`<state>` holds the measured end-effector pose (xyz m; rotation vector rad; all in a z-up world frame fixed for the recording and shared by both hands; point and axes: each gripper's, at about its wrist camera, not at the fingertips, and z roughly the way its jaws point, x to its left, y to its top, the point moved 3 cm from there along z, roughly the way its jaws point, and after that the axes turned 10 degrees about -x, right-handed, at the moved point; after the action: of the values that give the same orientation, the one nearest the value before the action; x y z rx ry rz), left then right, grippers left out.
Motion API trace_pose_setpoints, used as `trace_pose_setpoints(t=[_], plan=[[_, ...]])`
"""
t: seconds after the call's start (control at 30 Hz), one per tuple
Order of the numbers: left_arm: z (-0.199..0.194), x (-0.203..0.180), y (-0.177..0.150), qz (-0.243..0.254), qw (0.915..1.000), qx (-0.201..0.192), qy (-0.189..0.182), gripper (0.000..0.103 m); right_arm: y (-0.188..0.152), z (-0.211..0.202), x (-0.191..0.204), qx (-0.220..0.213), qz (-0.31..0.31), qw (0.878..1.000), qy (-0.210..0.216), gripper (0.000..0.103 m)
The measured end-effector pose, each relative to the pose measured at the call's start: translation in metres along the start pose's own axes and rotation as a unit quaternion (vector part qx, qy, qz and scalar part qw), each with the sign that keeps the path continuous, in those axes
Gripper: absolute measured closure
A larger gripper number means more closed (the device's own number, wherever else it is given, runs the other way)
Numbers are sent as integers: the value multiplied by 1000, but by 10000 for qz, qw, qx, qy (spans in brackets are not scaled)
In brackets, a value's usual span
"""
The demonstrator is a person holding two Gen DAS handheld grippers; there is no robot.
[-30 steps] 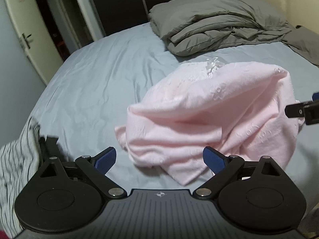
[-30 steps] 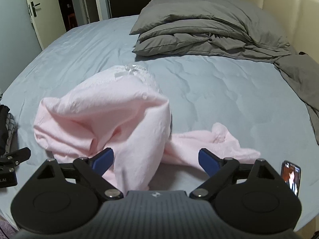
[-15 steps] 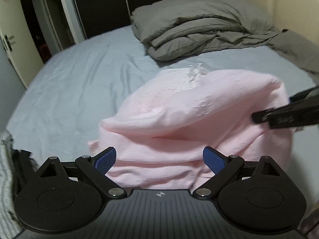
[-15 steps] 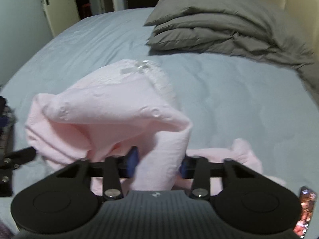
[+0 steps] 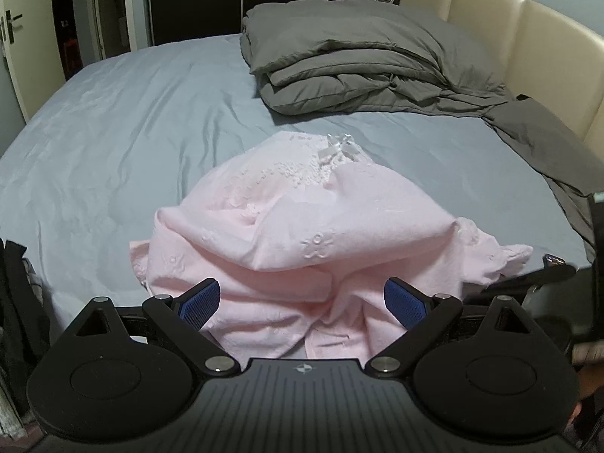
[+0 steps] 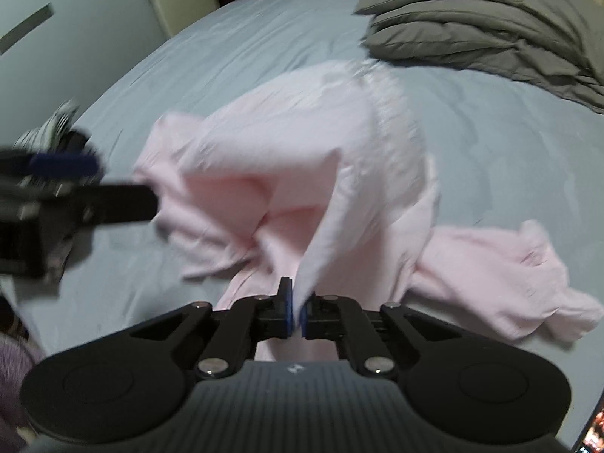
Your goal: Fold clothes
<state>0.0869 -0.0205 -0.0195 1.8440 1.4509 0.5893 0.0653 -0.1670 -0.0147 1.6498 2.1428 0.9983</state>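
A grey folded duvet (image 5: 362,64) lies at one o'clock on the bed's pale blue sheet (image 5: 124,139), against a cream padded headboard (image 5: 528,37); a door (image 5: 19,37) stands at ten o'clock.

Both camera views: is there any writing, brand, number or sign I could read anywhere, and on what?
No readable text anywhere.
Left gripper body: a small round white emblem, a symbol, no letters.
Right gripper body: a similar mark, too blurred to read.
Phone screen at the lower right corner: a lit picture, blurred, no legible words.
Pink garment: embossed flower shapes only.
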Motion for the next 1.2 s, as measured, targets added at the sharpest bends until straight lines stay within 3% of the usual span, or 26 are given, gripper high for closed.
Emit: trace_pose_setpoints(t=[0.4,0.6,0.63,0.67,0.7,0.93,1.2], plan=[[1,-4,-29,164,9990,416,-55,8,-43,-5,52,530,-427,9944,810,101],[-1,-7,-31,257,9991,334,35,8,-33,-11,35,231,-614,9976,213,92],[-2,-8,-31,257,9992,314,26,8,-32,-12,30,184,-592,9980,122,86],[-2,-10,-29,247,9993,293,10,8,-31,-14,26,132,-565,9983,33,61],[-2,-12,-28,237,9993,274,-6,8,-29,-16,21,80,-538,9985,-55,47],[2,-30,-20,201,9996,172,-130,8,-30,-30,8,-109,-747,9959,-504,47],[18,-57,-16,262,9991,196,-256,8,-27,-35,-26,-175,-408,9951,-887,41]])
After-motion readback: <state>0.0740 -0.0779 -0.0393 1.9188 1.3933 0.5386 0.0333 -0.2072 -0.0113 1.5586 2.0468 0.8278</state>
